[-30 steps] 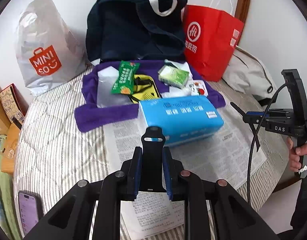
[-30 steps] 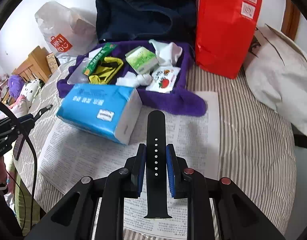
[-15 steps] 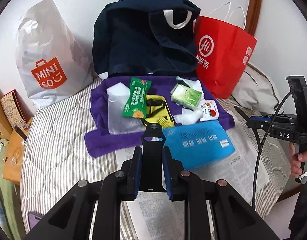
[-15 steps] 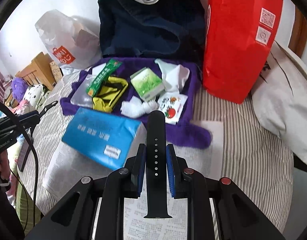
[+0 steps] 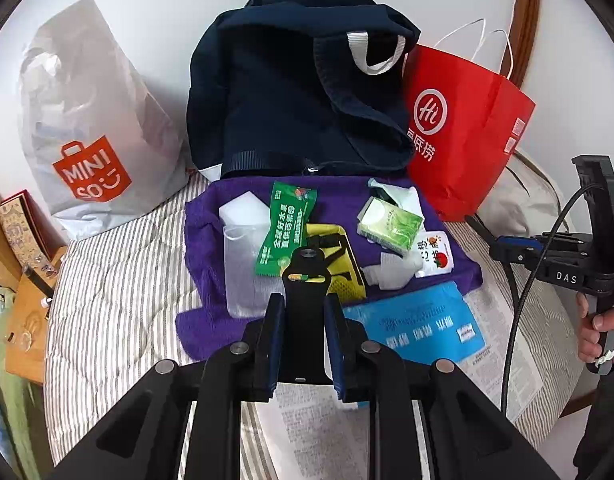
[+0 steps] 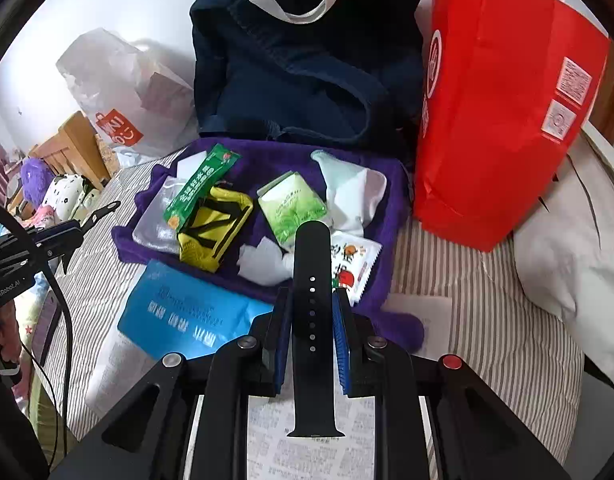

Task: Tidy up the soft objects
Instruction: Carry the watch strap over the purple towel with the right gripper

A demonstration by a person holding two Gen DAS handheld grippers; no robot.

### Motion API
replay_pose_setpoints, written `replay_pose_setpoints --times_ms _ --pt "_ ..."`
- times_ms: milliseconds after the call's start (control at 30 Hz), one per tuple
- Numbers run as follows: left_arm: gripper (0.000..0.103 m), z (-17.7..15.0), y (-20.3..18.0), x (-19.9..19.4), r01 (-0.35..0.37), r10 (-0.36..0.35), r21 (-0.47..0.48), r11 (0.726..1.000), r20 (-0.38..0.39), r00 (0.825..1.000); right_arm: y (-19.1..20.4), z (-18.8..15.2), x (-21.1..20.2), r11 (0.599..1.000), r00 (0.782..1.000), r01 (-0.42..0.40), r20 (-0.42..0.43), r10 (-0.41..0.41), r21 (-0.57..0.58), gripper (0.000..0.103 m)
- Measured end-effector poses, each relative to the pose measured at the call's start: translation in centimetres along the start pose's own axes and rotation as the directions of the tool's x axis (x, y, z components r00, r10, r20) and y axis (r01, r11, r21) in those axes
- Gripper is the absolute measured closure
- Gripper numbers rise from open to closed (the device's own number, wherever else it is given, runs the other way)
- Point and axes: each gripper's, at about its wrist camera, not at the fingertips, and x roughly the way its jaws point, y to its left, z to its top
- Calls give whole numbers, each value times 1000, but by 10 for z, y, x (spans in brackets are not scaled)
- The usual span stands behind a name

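My left gripper (image 5: 303, 304) is shut on a short black watch strap piece with a buckle end (image 5: 305, 272). Between the pads of my right gripper (image 6: 312, 300) sits a long black strap with holes (image 6: 312, 248), and the gripper is shut on it. Both hover over a bed. Ahead, a purple towel (image 5: 203, 220) carries a green snack packet (image 5: 285, 228), a yellow mesh pouch (image 6: 215, 228), a green tissue pack (image 5: 389, 224), white cloths and a small sachet (image 6: 355, 260). A blue tissue pack (image 5: 419, 324) lies at the towel's near edge, on a newspaper (image 5: 315, 420).
A navy bag (image 5: 287, 100) stands behind the towel, with a red paper bag (image 5: 467, 132) to its right and a grey Miniso bag (image 5: 91, 140) to its left. A white fabric bag (image 6: 567, 240) lies far right. A phone (image 6: 47, 320) rests near the left bed edge.
Both grippers have moved forward and slightly up toward the purple towel; the blue tissue pack now sits lower and closer in both views. Both straps stay held as before.
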Motion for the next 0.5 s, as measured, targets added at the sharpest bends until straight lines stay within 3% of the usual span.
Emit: replay_pose_setpoints --times_ms 500 --pt "83 28 10 41 21 -21 -22 1000 -15 1000 -14 35 38 1000 1000 14 -9 -14 23 83"
